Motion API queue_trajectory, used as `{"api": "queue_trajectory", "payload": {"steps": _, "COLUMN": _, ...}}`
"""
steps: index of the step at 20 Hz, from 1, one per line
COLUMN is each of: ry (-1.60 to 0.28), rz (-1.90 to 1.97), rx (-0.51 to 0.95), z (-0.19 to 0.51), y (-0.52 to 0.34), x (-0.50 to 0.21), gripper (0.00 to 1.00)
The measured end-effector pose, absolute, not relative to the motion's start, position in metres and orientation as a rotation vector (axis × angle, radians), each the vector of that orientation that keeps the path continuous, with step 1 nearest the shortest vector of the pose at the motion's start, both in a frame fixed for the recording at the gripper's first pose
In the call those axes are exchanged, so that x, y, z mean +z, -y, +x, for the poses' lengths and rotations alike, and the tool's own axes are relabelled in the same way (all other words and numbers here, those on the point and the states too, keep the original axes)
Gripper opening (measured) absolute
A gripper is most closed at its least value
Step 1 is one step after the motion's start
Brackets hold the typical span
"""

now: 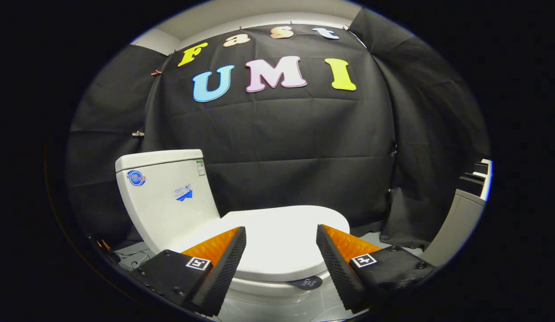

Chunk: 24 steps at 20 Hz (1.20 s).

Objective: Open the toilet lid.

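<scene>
**Gripper spread before the closed toilet lid**

We see our gripper (281,250) nearest, its two fingers (223,264) spread wide apart and pinching nothing. Between and just beyond them lies the white toilet lid (277,237), flat down on the bowl and untouched. Under the lid's front rim a small dark round sticker (306,282) lies on the grey floor (277,308). Farther back, on the left, the white tank (163,197) stands upright against the black cloth wall (295,147).
</scene>
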State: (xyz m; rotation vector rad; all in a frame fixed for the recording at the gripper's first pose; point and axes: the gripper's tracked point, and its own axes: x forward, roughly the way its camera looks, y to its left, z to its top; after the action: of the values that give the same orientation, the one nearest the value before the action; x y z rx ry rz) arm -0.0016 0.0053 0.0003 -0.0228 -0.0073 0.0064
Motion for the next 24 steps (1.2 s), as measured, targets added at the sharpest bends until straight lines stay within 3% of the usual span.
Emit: {"api": "queue_trajectory", "payload": {"steps": 24, "ry": -0.011, "rz": -0.006, "rx": 0.002, "z": -0.0006, "y": -0.0016, "x": -0.0047, "gripper": 0.98}}
